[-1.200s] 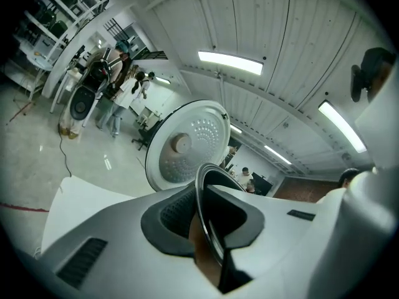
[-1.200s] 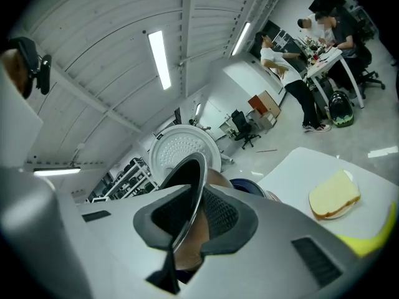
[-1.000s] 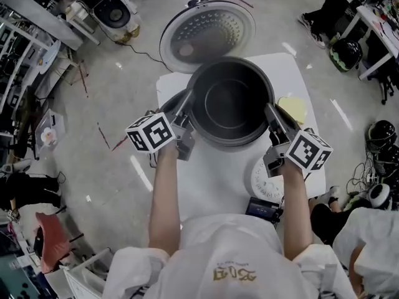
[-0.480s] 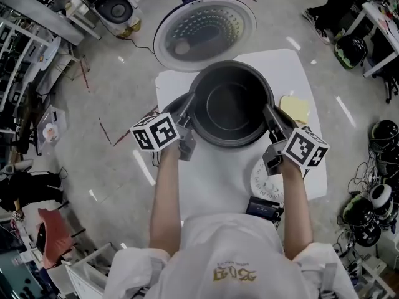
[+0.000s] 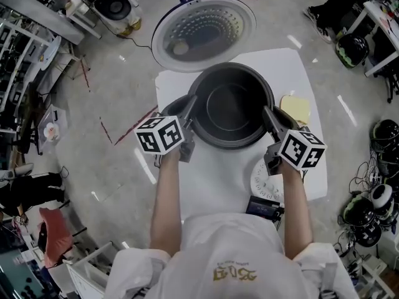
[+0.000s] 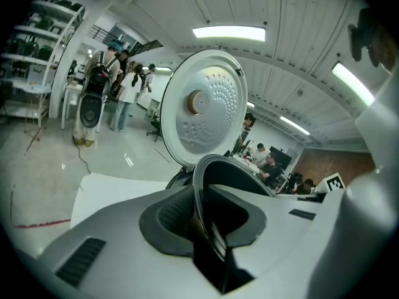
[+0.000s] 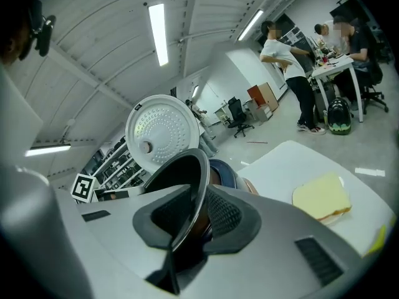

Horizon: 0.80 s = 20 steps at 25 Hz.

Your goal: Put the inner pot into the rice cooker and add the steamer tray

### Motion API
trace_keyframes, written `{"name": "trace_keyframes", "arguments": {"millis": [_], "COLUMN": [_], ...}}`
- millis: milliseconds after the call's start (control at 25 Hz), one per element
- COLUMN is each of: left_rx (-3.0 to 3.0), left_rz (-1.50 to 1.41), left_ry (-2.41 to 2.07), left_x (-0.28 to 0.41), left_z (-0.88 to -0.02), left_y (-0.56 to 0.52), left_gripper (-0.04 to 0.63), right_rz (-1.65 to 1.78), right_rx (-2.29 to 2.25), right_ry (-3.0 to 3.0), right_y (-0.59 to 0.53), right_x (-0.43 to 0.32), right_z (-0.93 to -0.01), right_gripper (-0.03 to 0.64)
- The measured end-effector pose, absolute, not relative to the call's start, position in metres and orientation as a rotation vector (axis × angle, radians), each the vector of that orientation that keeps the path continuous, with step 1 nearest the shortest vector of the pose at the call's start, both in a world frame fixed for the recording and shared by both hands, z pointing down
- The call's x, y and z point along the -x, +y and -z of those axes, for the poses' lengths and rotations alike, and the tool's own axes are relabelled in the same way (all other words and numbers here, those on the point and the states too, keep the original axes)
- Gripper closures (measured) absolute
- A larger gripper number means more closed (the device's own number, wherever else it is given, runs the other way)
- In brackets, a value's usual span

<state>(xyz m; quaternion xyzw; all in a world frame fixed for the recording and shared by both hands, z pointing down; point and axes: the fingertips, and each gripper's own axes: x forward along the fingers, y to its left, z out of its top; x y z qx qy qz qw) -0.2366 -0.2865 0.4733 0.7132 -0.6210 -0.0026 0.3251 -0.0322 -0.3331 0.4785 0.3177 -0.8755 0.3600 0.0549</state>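
Seen from above, the left gripper pinches the left rim of the dark inner pot. The pot sits in the mouth of the rice cooker. The gripper's jaws are opening, with the thin rim between the pads. The cooker's round lid stands open behind the pot. The right gripper pinches the right rim, its jaws also opening. A white steamer tray lies near the cooker, below that gripper.
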Motion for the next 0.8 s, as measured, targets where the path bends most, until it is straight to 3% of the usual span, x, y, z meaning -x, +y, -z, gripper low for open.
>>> {"name": "trace_keyframes", "arguments": {"millis": [600, 800], "left_rx": [-1.878, -1.866], "left_rz": [-0.254, -0.244], "left_ry": [-1.732, -1.742], "left_x": [0.248, 0.247], "left_z": [-0.494, -0.497], "left_y": [-0.288, -0.284], "left_gripper": [0.482, 0.434], "right_rz": [-0.901, -0.865], "right_rx": [-0.959, -0.983], "right_ry": [-2.590, -2.594], "right_y": [-0.338, -0.338], "right_x": [0.038, 0.032], "right_z": [-0.490, -0.491], "right_gripper": [0.501, 0.495]}}
